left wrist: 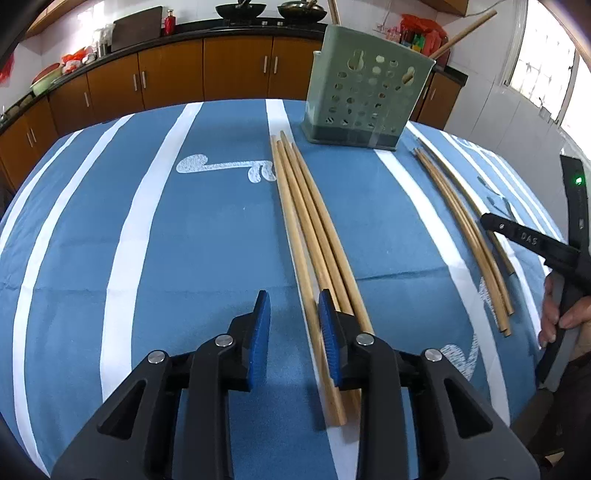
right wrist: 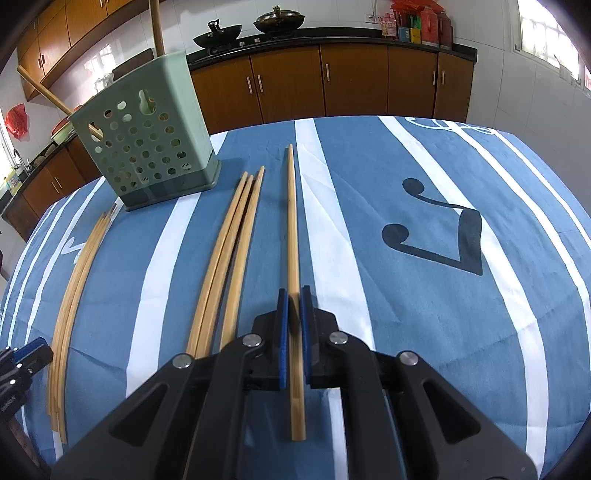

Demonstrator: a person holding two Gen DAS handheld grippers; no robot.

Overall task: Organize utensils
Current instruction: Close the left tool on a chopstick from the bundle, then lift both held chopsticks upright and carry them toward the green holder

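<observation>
Several wooden chopsticks [left wrist: 314,221] lie side by side on the blue striped cloth. My left gripper [left wrist: 293,310] is open over their near ends: the leftmost stick runs between the blue pads, close to the right pad [left wrist: 327,317], and the others pass under that finger. My right gripper [right wrist: 293,295] is shut on a single chopstick [right wrist: 291,206] that lies along the cloth. Three more chopsticks [right wrist: 229,258] lie to its left. The green perforated holder [left wrist: 369,92] [right wrist: 147,129] stands upright at the back with two sticks [left wrist: 465,33] leaning out of it.
The blue cloth with white stripes [left wrist: 184,240] covers the table, whose far edge falls off toward brown cabinets [right wrist: 351,81]. Woks [right wrist: 280,18] sit on the counter behind. A person's hand [left wrist: 561,314] holds the right gripper's handle at the table's right.
</observation>
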